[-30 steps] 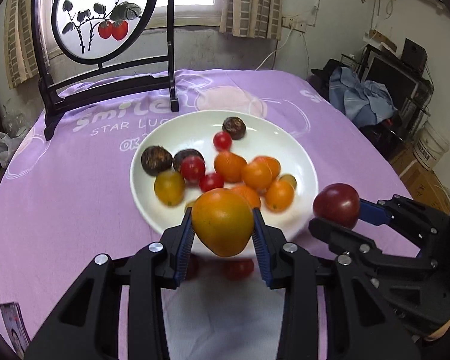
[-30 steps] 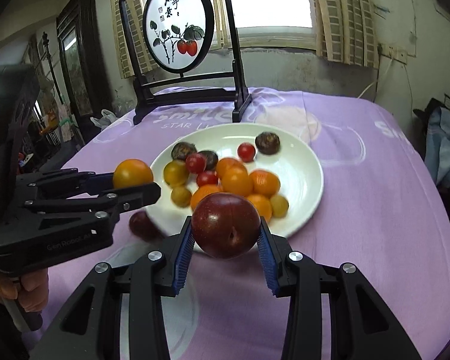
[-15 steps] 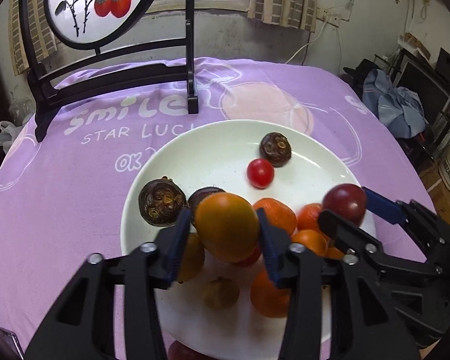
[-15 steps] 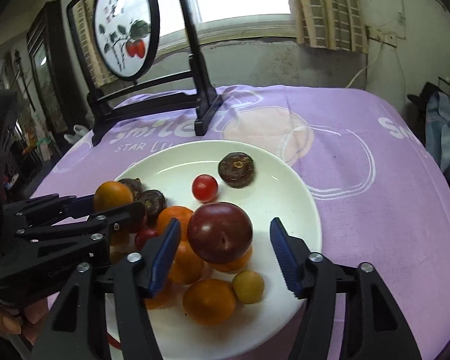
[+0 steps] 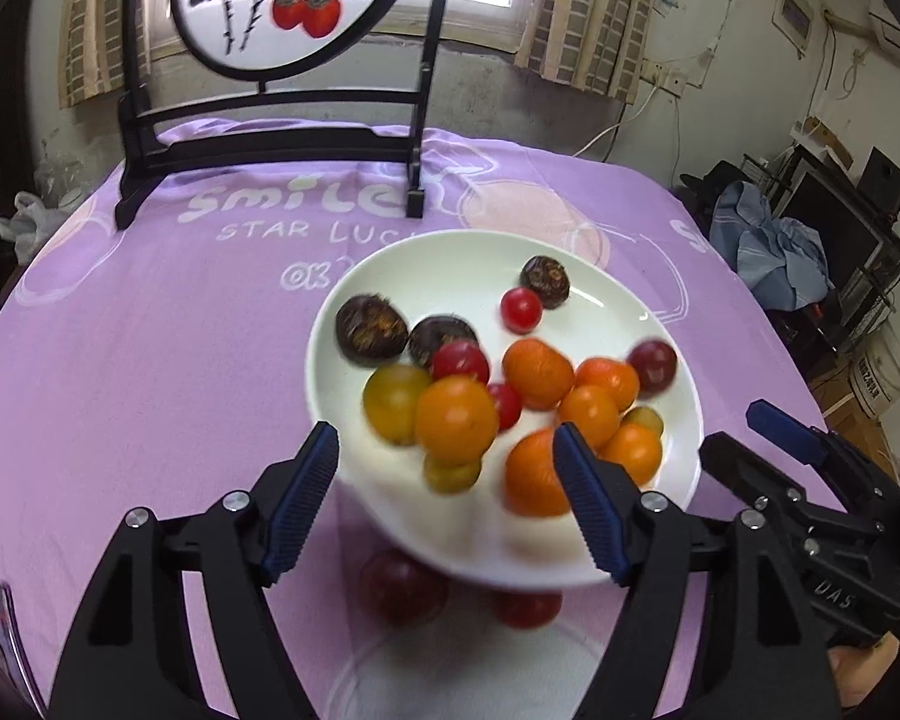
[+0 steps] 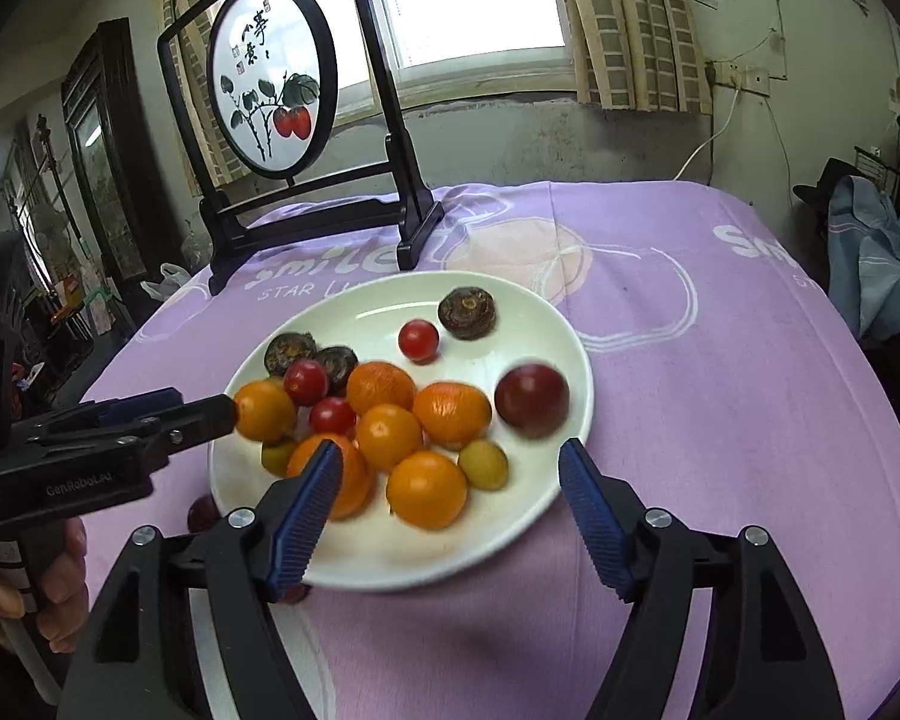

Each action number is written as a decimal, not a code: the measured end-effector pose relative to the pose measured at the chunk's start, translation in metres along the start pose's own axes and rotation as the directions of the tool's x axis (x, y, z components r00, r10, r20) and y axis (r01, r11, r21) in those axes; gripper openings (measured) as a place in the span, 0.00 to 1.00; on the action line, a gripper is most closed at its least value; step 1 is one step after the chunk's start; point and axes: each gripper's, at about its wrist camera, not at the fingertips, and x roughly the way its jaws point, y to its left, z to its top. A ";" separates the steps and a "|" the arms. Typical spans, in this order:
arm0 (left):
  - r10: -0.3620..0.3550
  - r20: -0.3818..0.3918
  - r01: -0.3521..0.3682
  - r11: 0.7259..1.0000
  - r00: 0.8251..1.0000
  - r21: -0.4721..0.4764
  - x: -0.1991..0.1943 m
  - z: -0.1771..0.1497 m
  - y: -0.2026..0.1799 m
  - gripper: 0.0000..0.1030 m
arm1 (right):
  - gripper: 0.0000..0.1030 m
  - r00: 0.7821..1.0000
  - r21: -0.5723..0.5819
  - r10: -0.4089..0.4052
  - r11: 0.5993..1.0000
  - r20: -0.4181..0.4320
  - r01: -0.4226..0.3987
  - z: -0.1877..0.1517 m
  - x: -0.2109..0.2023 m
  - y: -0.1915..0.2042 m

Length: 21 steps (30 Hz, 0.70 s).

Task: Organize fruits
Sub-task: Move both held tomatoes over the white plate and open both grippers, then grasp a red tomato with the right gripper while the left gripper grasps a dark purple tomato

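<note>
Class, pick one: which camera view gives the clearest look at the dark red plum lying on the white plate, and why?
The right wrist view: the dark red plum lies large and unobstructed near the white plate's right rim, only slightly blurred. In the left wrist view the same plum is smaller, farther off, blurred, at the right rim beside the oranges.

A table draped in a purple printed cloth (image 6: pixel 720 372) carries a white plate (image 6: pixel 546 324) of mixed fruit near its front edge. Behind the plate stands a black-framed round painted screen (image 6: pixel 270 78). Just in front of the plate, two dark red fruits (image 5: pixel 402 591) lie loose on the cloth, side by side.
</note>
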 end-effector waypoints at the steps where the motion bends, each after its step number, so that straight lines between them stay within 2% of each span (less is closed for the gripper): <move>1: 0.000 -0.005 0.000 1.000 1.000 -0.009 -0.004 -0.006 0.004 0.70 | 0.73 1.000 0.005 -0.006 1.000 -0.003 0.006 -0.004 -0.003 -0.001; 5: -0.003 0.000 0.003 1.000 1.000 -0.029 -0.020 -0.026 0.018 0.70 | 0.73 0.999 0.036 0.023 0.999 -0.028 -0.022 -0.023 -0.017 -0.002; 9: 0.032 0.019 -0.031 0.999 0.999 -0.036 -0.034 -0.043 0.029 0.77 | 0.73 0.999 -0.041 0.029 0.999 -0.045 -0.031 -0.045 -0.028 0.023; 13: 0.042 0.032 -0.041 0.999 0.999 -0.036 -0.039 -0.054 0.037 0.78 | 0.73 0.992 -0.119 0.072 0.989 -0.104 -0.085 -0.066 -0.030 0.057; 18: 0.040 0.020 -0.039 0.998 0.999 -0.040 -0.031 -0.061 0.048 0.79 | 0.72 0.984 -0.186 0.039 0.980 -0.174 -0.072 -0.079 -0.014 0.086; 21: 0.058 0.015 -0.058 0.998 0.998 -0.030 -0.026 -0.063 0.053 0.80 | 0.66 0.978 -0.201 0.016 0.978 -0.208 -0.058 -0.082 0.001 0.096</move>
